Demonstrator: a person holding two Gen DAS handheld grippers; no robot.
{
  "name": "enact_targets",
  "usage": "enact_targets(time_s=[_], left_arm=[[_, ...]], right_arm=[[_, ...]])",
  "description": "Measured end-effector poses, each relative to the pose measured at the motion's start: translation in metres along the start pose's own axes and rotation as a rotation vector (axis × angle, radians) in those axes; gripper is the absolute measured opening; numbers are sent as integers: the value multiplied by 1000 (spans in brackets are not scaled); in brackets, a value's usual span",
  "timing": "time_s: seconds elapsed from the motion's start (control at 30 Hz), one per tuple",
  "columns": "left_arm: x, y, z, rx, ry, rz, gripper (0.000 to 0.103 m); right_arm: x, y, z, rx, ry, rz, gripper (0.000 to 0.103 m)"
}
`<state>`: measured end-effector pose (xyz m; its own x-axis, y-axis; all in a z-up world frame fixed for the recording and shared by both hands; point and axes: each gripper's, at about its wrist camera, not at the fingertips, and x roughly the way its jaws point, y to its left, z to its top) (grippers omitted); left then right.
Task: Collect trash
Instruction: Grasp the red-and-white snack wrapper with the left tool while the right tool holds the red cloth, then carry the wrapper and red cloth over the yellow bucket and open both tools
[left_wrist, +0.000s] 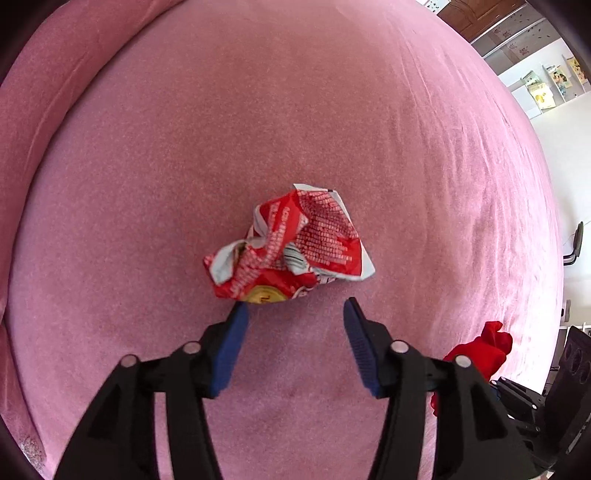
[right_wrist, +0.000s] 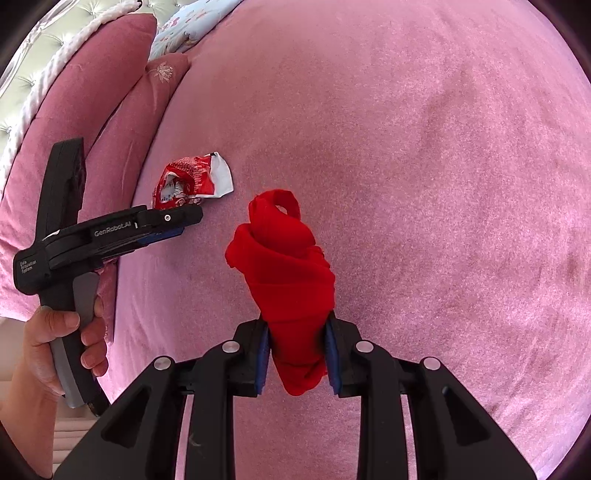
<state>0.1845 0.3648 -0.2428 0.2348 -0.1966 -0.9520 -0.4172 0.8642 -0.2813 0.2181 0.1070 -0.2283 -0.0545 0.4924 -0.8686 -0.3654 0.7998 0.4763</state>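
Observation:
A crumpled red and white snack wrapper (left_wrist: 291, 245) lies on the pink bedspread (left_wrist: 258, 110). My left gripper (left_wrist: 295, 306) hovers just short of it, open, its blue pads apart, with the left fingertip (left_wrist: 240, 314) close to the wrapper's near edge and nothing between the jaws. In the right wrist view the same wrapper (right_wrist: 195, 181) lies at the left, with the left gripper (right_wrist: 184, 221) next to it, held by a hand (right_wrist: 62, 339). My right gripper (right_wrist: 297, 325) is shut on a bunched red bag (right_wrist: 288, 266) that sticks out past its pads.
Pink pillows (right_wrist: 92, 110) and a tufted headboard (right_wrist: 37, 55) lie at the left of the bed. The bed's edge, white floor (left_wrist: 569, 147) and a shelf with books (left_wrist: 546, 88) show at the right. The red bag (left_wrist: 480, 350) also appears at the left wrist view's right.

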Motion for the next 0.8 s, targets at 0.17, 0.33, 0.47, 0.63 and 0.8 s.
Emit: enact_targets(time_s=[0.17, 0.33, 0.47, 0.63, 0.8], left_arm=[[-16, 16, -25, -44, -11, 42, 60], [-32, 20, -25, 7, -48, 158, 64], [-36, 0, 0, 121, -67, 221, 70], [-17, -19, 22, 219, 8, 207, 56], [3, -18, 31, 209, 59, 177, 20]], right_arm=[[-2, -2, 3, 3, -5, 10, 25], [-6, -4, 4, 3, -10, 17, 25], [-8, -7, 6, 10, -13, 19, 25], [-9, -10, 6, 14, -14, 18, 25], [-11, -15, 4, 24, -15, 22, 25]])
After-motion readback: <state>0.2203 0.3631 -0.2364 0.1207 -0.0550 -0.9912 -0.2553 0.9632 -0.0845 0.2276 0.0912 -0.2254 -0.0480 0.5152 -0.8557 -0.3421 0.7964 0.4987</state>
